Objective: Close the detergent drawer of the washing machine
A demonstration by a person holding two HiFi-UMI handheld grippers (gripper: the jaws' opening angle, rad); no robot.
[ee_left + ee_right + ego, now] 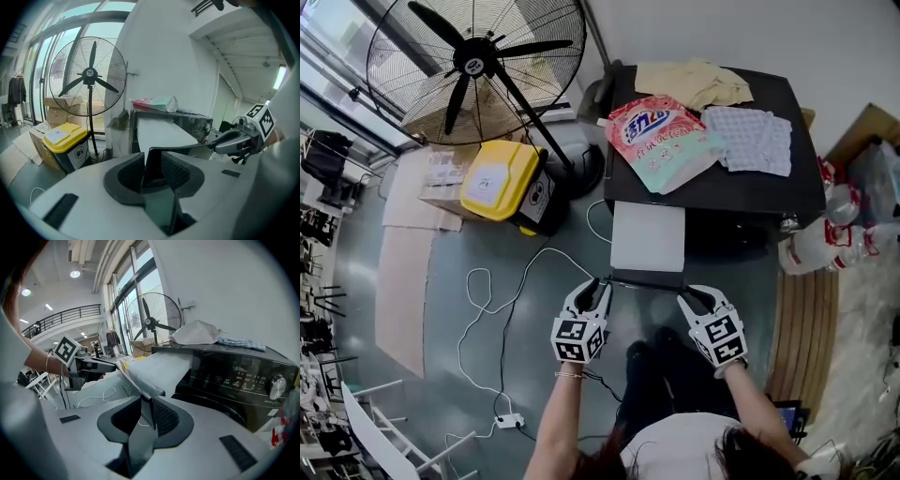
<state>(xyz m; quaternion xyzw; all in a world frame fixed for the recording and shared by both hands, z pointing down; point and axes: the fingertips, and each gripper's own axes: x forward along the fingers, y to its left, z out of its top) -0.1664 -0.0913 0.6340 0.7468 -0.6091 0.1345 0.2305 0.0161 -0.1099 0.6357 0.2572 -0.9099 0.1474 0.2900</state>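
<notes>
The black washing machine point(750, 192) has its white detergent drawer point(648, 236) pulled out toward me. The drawer's dark front panel point(645, 278) runs between my two grippers. My left gripper point(593, 286) holds the panel's left end; in the left gripper view the panel point(154, 168) stands between the jaws point(152, 161) with both pads against it. My right gripper point(694, 296) is at the right end, and the right gripper view shows the thin panel edge point(144, 397) pinched between its jaws point(147, 408). The machine's control knob point(277, 386) shows beside the drawer.
On the machine lie a pink detergent bag point(661, 141) and folded cloths point(750, 139). A big standing fan point(473, 66) and a yellow-lidded bin point(502, 180) stand to the left. A white cable point(487, 309) and power strip point(508, 421) lie on the floor. Plastic bottles point(825, 234) cluster at right.
</notes>
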